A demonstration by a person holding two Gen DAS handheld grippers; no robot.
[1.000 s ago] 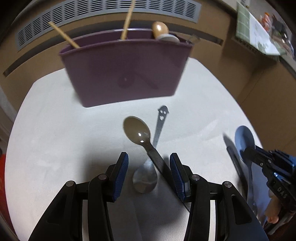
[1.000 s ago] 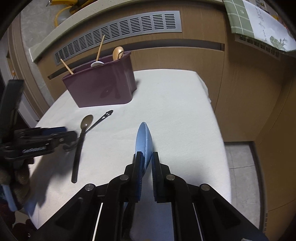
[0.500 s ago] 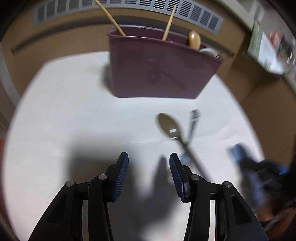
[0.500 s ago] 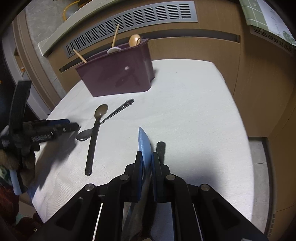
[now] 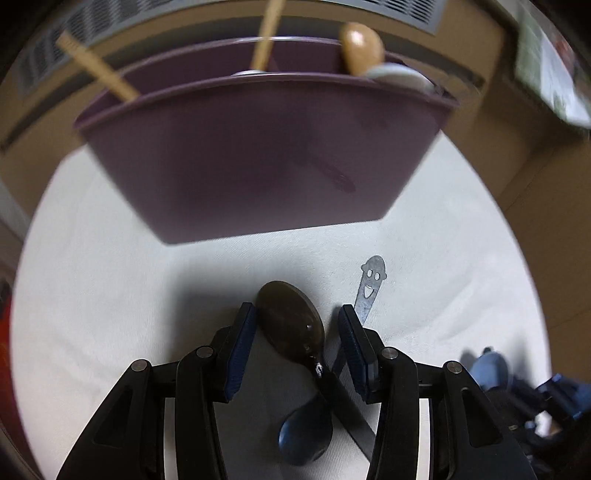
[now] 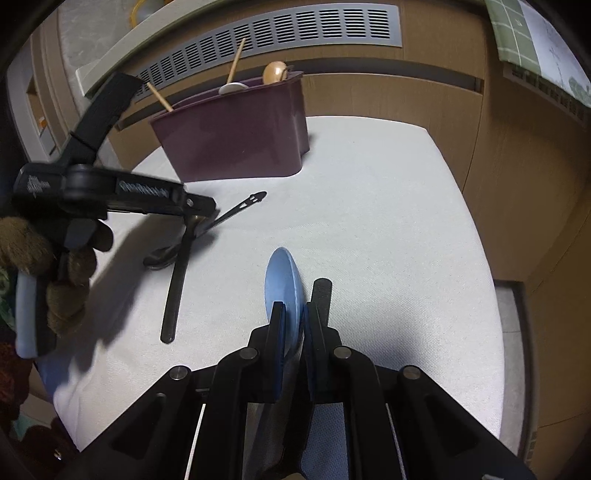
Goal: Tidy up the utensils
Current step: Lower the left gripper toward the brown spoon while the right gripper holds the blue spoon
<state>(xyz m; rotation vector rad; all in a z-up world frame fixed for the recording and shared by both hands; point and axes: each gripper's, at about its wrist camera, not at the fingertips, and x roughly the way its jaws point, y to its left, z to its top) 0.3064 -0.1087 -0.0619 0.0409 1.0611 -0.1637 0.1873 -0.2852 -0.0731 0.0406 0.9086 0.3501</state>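
Observation:
A purple utensil bin stands on the white cloth and holds wooden sticks and a wooden spoon; it also shows in the right wrist view. My left gripper is open, its fingers straddling the bowl of a dark brown spoon that lies across a metal spoon with a smiley-face handle. In the right wrist view the left gripper sits low over these spoons. My right gripper is shut on a light blue spoon, held above the cloth.
The white cloth-covered table ends at the right against a wooden cabinet wall. A vent grille runs behind the bin. A green checked cloth hangs at the upper right.
My left gripper swung left, then came forward and down so its fingers now straddle the brown spoon's bowl. My right gripper kept hold of the blue spoon and shifted slightly.

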